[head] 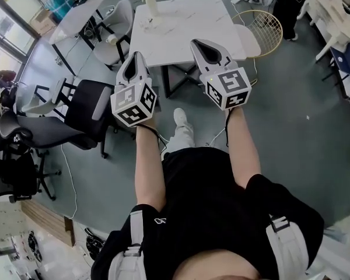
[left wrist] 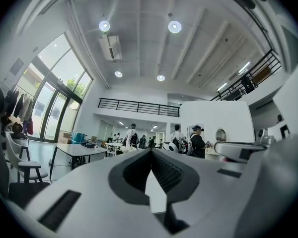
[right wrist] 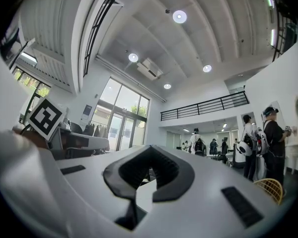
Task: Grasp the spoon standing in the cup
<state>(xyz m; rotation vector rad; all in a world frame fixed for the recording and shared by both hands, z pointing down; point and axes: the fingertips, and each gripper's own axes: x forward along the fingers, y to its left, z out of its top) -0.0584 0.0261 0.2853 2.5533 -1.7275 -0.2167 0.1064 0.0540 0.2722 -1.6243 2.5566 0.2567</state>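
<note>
In the head view a pale cup [head: 150,7] with something pale standing in it sits near the far left edge of a white marble table [head: 186,31]; it is too small to make out a spoon. My left gripper [head: 135,56] and right gripper [head: 197,42] are held up side by side in front of the table, well short of the cup. Both are shut with nothing between the jaws. The left gripper view shows the left gripper [left wrist: 150,151] closed against the room and ceiling. In the right gripper view, the right gripper [right wrist: 150,148] is likewise closed and empty. Neither gripper view shows the cup.
A white chair [head: 119,25] stands left of the table and a gold wire chair [head: 263,31] to its right. Black office chairs [head: 76,112] crowd the left side. A second white table [head: 81,10] lies at back left. A person [head: 291,4] stands at back right.
</note>
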